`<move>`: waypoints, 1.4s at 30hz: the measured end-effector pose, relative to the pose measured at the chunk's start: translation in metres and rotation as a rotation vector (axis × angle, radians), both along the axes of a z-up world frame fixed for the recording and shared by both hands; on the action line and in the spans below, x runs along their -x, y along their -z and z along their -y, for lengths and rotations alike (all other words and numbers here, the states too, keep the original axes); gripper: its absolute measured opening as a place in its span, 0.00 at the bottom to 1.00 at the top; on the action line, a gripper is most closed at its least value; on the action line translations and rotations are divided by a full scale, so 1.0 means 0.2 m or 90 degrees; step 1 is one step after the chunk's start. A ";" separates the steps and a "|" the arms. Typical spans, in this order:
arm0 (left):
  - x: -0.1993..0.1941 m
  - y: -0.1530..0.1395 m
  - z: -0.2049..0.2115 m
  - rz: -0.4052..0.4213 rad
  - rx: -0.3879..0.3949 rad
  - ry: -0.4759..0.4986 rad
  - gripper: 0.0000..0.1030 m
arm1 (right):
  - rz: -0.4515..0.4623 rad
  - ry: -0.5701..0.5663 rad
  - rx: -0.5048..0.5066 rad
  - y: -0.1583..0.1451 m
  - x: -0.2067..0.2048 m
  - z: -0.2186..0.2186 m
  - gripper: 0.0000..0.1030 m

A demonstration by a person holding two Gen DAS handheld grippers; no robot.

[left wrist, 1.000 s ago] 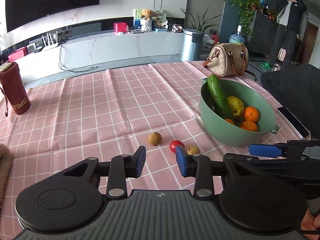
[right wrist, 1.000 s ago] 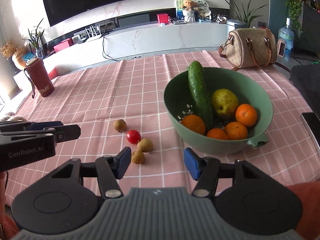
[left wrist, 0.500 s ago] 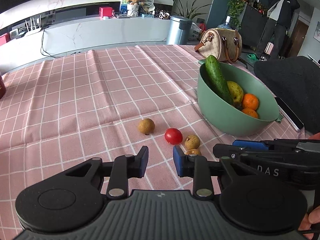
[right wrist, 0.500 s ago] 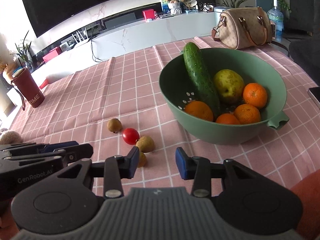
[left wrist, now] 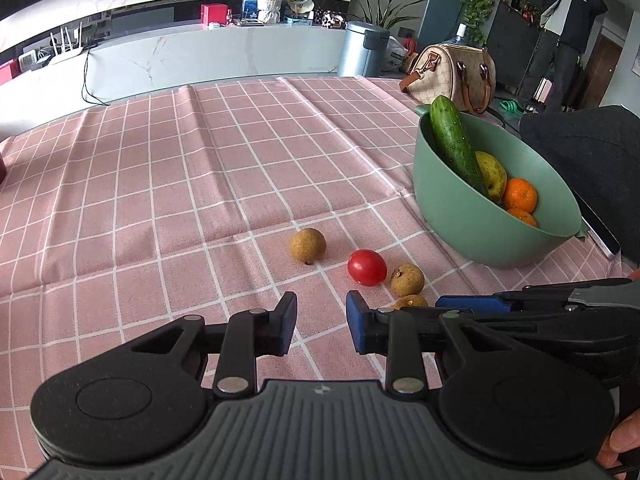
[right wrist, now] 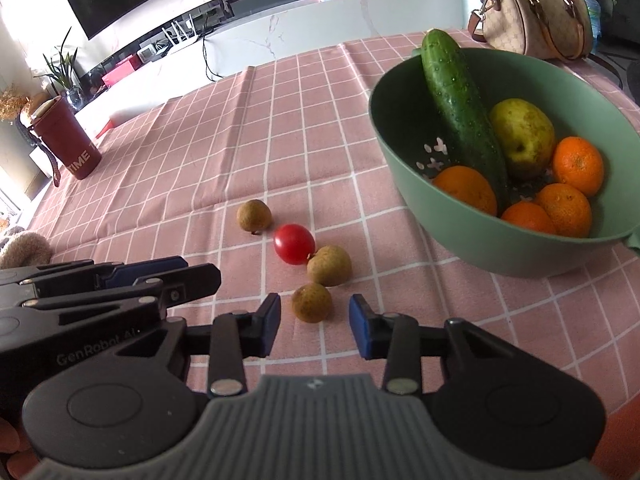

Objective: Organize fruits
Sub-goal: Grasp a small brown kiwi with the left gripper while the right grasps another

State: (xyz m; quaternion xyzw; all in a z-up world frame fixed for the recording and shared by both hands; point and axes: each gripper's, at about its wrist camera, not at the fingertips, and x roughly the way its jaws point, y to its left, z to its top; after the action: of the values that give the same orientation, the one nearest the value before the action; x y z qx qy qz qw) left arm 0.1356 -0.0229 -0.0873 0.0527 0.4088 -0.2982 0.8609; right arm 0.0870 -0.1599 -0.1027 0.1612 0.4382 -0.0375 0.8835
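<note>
On the pink checked cloth lie a cherry tomato [right wrist: 294, 244] and three brown longans [right wrist: 253, 216], [right wrist: 329, 266], [right wrist: 311, 302]. My right gripper [right wrist: 315, 328] hovers low over the nearest longan. Its jaws are closing, with that longan just ahead of the tips and untouched. My left gripper [left wrist: 322, 326] stands beside it on the left, its jaws narrowly apart with nothing between them. It points at the tomato [left wrist: 367, 267] and the left longan [left wrist: 307, 245]. The green bowl [right wrist: 480, 240] on the right holds a cucumber [right wrist: 460, 108], a pear [right wrist: 522, 136] and several oranges [right wrist: 578, 164].
A beige handbag [right wrist: 536, 16] sits behind the bowl. A red bottle [right wrist: 66, 144] stands far left. A phone [left wrist: 600, 232] and a dark cushion [left wrist: 588, 160] lie right of the bowl. A person [left wrist: 568, 20] stands at the back right.
Both grippers have sunk and come closer to the loose fruit. Both pairs of jaws have narrowed, the right ones more. The nearest longan now sits at the mouth of the right gripper.
</note>
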 end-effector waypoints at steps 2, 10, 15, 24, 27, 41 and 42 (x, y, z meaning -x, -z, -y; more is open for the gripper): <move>-0.01 0.01 0.01 -0.002 -0.002 0.006 0.33 | -0.008 0.002 -0.006 0.01 -0.02 0.00 0.28; -0.10 0.03 0.08 0.035 -0.043 0.051 0.33 | -0.020 0.009 0.039 -0.03 -0.01 -0.01 0.18; -0.17 0.07 0.15 0.057 -0.081 0.069 0.33 | -0.047 0.058 0.027 0.00 -0.02 0.10 0.18; -0.23 0.12 0.21 0.059 -0.084 0.080 0.33 | -0.044 0.056 -0.004 0.03 -0.03 0.12 0.18; -0.23 0.12 0.23 0.065 -0.083 0.085 0.33 | -0.043 0.054 -0.001 0.03 -0.04 0.11 0.18; -0.16 0.00 0.15 0.045 -0.061 0.039 0.27 | -0.021 0.040 0.010 0.00 0.00 0.09 0.18; -0.14 -0.02 0.15 0.040 -0.057 0.035 0.27 | -0.016 0.035 0.012 -0.01 0.01 0.08 0.17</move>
State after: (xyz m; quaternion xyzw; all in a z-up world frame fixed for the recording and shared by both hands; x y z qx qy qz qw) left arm 0.1633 -0.0520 -0.0828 0.1116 0.3926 -0.3014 0.8617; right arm 0.0852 -0.1767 -0.0998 0.1644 0.4447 -0.0676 0.8779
